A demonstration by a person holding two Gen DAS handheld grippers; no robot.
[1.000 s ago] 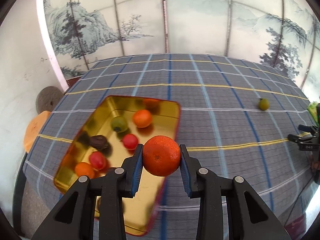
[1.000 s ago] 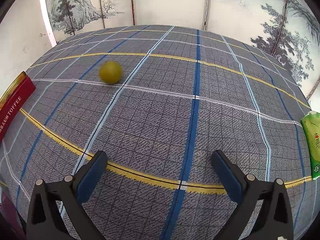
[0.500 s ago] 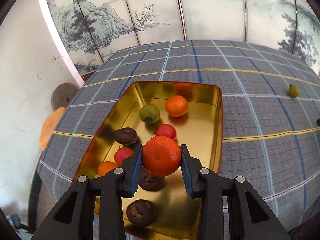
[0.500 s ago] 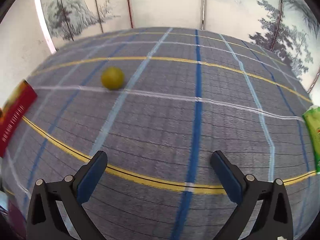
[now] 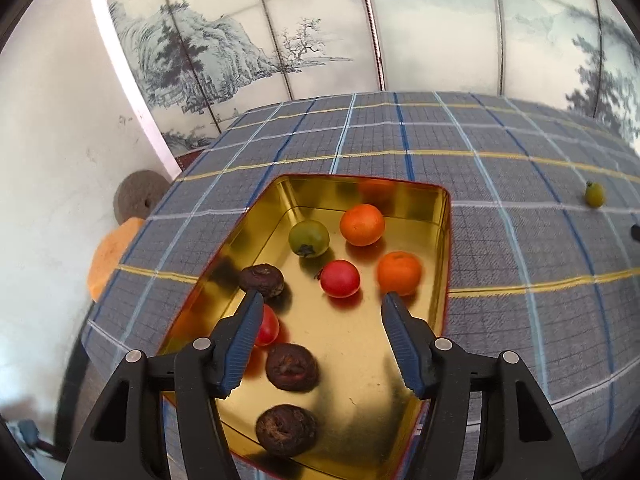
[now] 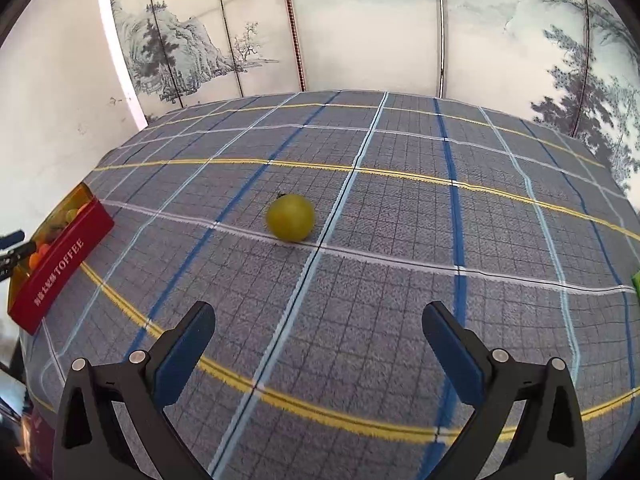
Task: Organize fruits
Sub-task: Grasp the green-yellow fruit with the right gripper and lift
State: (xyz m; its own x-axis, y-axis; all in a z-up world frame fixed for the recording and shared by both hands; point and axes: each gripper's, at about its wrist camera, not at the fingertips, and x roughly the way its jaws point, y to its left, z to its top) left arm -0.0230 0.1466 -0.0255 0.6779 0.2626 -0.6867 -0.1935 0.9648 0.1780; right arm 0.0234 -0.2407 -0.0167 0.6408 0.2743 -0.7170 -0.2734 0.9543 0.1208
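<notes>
In the left wrist view, the left gripper (image 5: 316,312) hangs over the gold tin (image 5: 442,248) at the centre of the frame, its jaws opening with nothing between the pads. Just beyond the right pad an orange fruit (image 5: 399,267) lies on the tin floor, near the right wall; the drop step appears finished. Around it lie another orange (image 5: 362,225), a green fruit (image 5: 309,238), a red one (image 5: 340,278) and dark wrinkled fruits (image 5: 262,281). One yellow-green fruit (image 5: 595,194) sits alone on the plaid cloth (image 5: 500,320) at the far right.

In the right wrist view, the right gripper (image 6: 320,352) is spread wide and empty above the cloth. The yellow-green fruit lies well ahead of it, centre frame. The likely next move is to reach forward, lower the pads either side and close gently, since it may roll. At the left edge, the tin's red side reads "TOFFEE", beside characters too small to read.
</notes>
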